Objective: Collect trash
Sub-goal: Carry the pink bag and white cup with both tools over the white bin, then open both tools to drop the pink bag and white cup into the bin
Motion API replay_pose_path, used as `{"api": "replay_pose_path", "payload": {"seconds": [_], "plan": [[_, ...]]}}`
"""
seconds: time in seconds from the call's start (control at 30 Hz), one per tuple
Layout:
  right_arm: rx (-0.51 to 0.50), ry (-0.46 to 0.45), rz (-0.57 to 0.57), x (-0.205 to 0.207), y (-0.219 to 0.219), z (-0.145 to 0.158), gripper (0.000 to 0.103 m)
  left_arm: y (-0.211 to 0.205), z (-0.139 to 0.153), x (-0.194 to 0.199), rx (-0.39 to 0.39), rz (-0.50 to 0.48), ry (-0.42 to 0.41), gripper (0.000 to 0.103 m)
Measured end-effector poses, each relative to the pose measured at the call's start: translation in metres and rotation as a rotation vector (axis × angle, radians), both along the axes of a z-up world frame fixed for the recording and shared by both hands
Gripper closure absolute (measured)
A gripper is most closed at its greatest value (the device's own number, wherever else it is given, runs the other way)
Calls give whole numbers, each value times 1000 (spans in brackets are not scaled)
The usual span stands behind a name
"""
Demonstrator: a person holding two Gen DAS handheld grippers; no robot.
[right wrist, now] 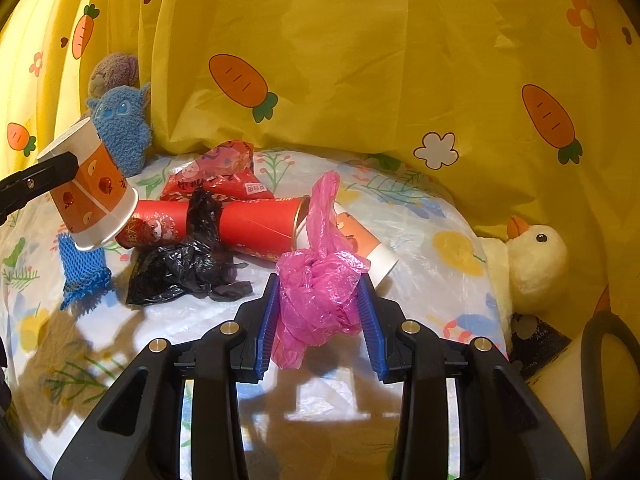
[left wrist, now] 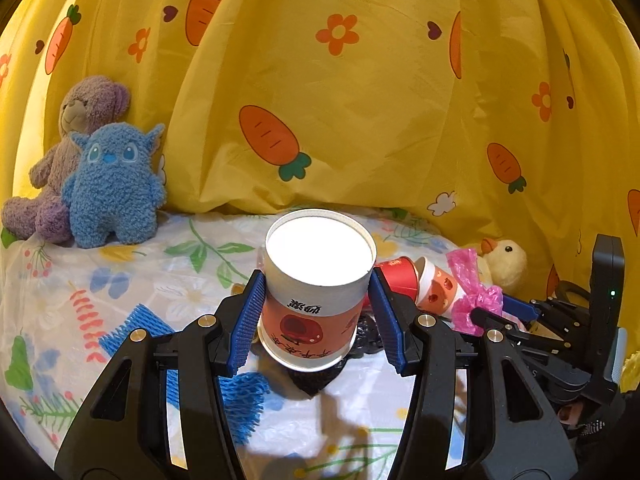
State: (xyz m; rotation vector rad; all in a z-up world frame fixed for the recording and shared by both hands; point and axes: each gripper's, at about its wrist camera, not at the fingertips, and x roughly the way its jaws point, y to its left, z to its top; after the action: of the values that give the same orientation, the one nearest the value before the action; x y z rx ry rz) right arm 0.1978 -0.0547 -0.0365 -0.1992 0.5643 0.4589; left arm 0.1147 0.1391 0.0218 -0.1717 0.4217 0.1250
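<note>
Since the whole job is clearing litter off the bed (right wrist: 448, 216), it makes sense that both hands are loaded at once. Biggest thing still lying there is the red tube (right wrist: 248, 224), on its side with a black plastic bag (right wrist: 188, 268) draped over it, a red wrapper (right wrist: 216, 176) behind it and blue foam netting (right wrist: 82, 268) off to the left, so plenty left to grab imo. The left claw (left wrist: 318, 300) is clamped on a paper cup (left wrist: 316, 280), pads on opposite walls, lifted clear of the sheet. The right claw (right wrist: 318, 304) squeezes a crumpled pink plastic bag (right wrist: 320, 288), bunched so it won't slip. Another cup (right wrist: 368, 244) lies just behind it.
</note>
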Motion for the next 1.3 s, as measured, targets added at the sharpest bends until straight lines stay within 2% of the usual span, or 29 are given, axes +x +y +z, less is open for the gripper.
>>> {"api": "replay_pose_path", "payload": {"seconds": [0.37, 0.7, 0.97, 1.3], "plan": [[-30, -40, -111, 16, -39, 6, 65, -37, -4, 15, 5, -75, 11, 51], [-81, -85, -252, 25, -97, 16, 65, -92, 0, 30, 16, -195, 8, 51], [-121, -121, -385, 19, -157, 29, 65, -159, 9, 44, 8, -348, -16, 51], [-171, -104, -511, 0, -229, 27, 65, -252, 8, 63, -56, -575, -19, 51]]}}
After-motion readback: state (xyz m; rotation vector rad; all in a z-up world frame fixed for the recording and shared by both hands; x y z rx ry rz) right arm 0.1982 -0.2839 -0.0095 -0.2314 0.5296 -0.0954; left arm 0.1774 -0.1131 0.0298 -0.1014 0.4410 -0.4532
